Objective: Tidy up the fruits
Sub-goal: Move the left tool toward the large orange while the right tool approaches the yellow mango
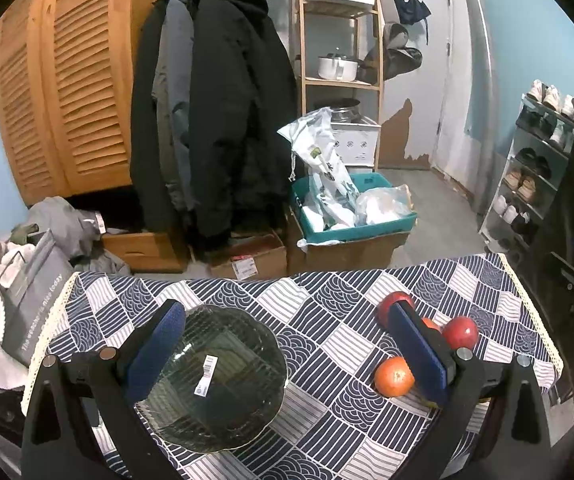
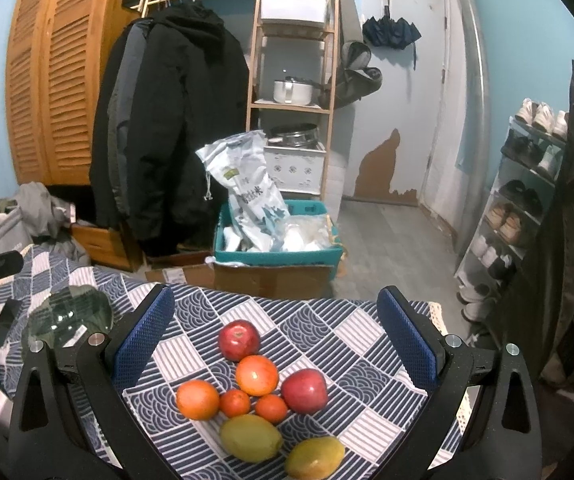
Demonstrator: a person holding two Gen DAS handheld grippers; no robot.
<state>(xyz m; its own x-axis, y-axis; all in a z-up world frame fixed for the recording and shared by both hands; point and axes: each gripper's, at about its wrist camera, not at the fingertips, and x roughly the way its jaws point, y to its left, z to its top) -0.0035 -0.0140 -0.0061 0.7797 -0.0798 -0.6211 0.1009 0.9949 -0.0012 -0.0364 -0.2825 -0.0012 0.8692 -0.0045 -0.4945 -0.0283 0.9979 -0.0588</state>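
Observation:
A dark glass plate (image 1: 215, 380) with a barcode sticker lies on the patterned tablecloth (image 1: 327, 344), just right of my open left gripper's (image 1: 287, 314) left finger. The plate (image 2: 69, 316) also shows far left in the right wrist view. Fruits cluster between the fingers of my open right gripper (image 2: 275, 302): two red apples (image 2: 239, 340) (image 2: 304, 391), several oranges (image 2: 257, 375) (image 2: 198, 399), and two yellow-green lemons (image 2: 250, 438) (image 2: 314, 458). In the left wrist view an orange (image 1: 394, 376) and apples (image 1: 459, 332) (image 1: 395, 303) sit by the right finger, partly hidden.
Beyond the table's far edge stand cardboard boxes (image 1: 347, 252) and a teal crate (image 2: 277, 254) with bags. Hanging coats (image 1: 215, 128), a wooden shelf (image 1: 339, 60) and a shoe rack (image 2: 519, 208) lie further back. Clothes and a grey bag (image 1: 31, 300) crowd the table's left side.

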